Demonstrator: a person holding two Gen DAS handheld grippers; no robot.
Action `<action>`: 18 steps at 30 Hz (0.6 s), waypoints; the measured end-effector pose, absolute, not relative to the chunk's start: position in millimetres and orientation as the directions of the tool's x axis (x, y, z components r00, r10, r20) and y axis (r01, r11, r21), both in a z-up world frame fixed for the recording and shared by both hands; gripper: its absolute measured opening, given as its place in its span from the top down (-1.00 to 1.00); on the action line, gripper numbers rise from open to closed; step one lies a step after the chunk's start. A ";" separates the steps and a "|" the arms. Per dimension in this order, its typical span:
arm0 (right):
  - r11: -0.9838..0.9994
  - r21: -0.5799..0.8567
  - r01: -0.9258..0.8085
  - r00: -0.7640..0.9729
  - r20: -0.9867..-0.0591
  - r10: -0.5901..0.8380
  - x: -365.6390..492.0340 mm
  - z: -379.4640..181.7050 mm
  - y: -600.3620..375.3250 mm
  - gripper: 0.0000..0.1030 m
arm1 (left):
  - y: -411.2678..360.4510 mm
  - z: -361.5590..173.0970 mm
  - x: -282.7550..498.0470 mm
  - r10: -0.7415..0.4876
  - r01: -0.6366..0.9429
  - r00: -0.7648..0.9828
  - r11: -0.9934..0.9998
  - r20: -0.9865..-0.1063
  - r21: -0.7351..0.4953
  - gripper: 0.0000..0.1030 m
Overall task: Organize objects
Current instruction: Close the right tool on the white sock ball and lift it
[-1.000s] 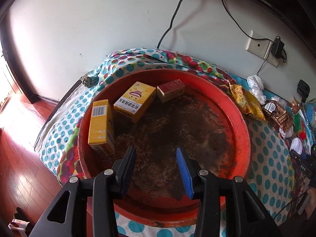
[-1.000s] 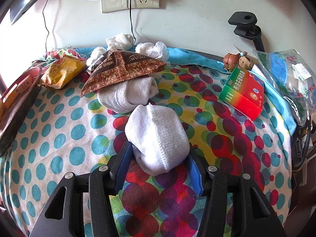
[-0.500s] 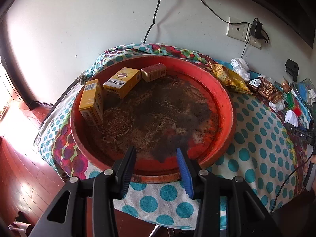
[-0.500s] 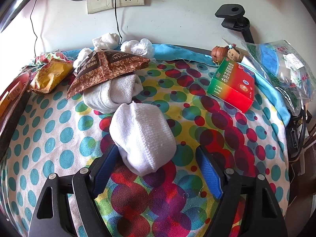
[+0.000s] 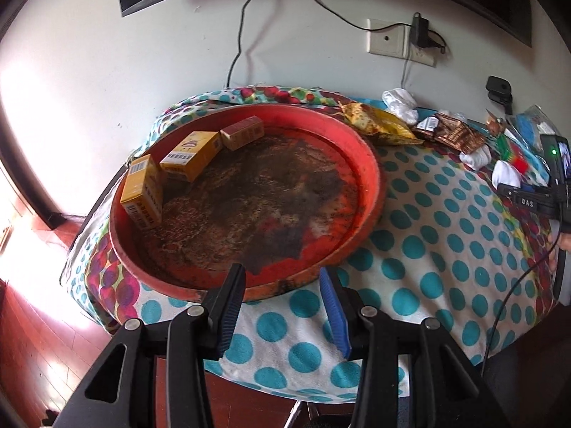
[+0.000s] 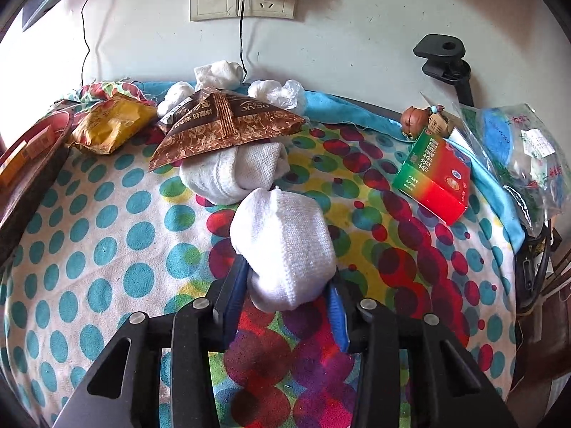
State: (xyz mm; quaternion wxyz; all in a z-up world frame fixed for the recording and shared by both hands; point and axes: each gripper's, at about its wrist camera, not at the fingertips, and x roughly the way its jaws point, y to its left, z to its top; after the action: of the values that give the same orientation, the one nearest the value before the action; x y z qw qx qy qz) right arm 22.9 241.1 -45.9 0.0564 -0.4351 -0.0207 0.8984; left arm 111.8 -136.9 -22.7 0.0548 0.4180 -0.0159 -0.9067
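Note:
My right gripper [image 6: 287,285] is shut on a rolled white sock [image 6: 285,246] on the polka-dot cloth. A second rolled sock [image 6: 235,174] lies just beyond it, under a brown snack packet [image 6: 225,125]. My left gripper [image 5: 282,292] is open and empty, above the near rim of a big red tray [image 5: 371,178]. The tray holds two yellow boxes [image 5: 142,192] [image 5: 191,155] and a small red-brown box [image 5: 242,137] along its far left side. The right gripper also shows in the left wrist view [image 5: 535,199].
A yellow snack bag [image 6: 107,128], a green-red box [image 6: 433,174], a small brown figurine [image 6: 415,121] and a clear plastic bag [image 6: 514,157] lie on the cloth. More white socks [image 6: 217,73] sit by the wall. Cables hang from the wall socket [image 6: 242,0].
My right gripper opened around the sock, then shut on it again. My left gripper has pulled back from over the tray to its near rim, still open.

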 end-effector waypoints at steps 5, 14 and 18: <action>-0.993 -0.088 -0.084 -0.615 -0.779 0.121 23.4 -45.5 239.4 0.26 | -121.7 -23.8 115.6 -0.073 0.029 -0.663 -0.997 -0.746 0.071 0.14; -0.992 -0.091 -0.085 -0.618 -0.776 0.124 24.3 -43.1 238.1 0.28 | -103.8 -38.7 124.3 -0.028 -0.048 -0.671 -0.996 -0.741 0.081 0.14; -0.991 -0.090 -0.103 -0.659 -0.740 0.136 32.2 -36.7 243.9 0.31 | -92.8 -45.6 127.2 -0.043 -0.070 -0.672 -0.990 -0.740 0.121 0.13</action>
State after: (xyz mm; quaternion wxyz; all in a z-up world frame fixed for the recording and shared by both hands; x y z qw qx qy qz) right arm 32.2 243.9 -36.7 0.0657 -0.4075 -0.0199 0.9106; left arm 127.2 -92.8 -45.6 -0.0073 0.4052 -0.0699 -0.9115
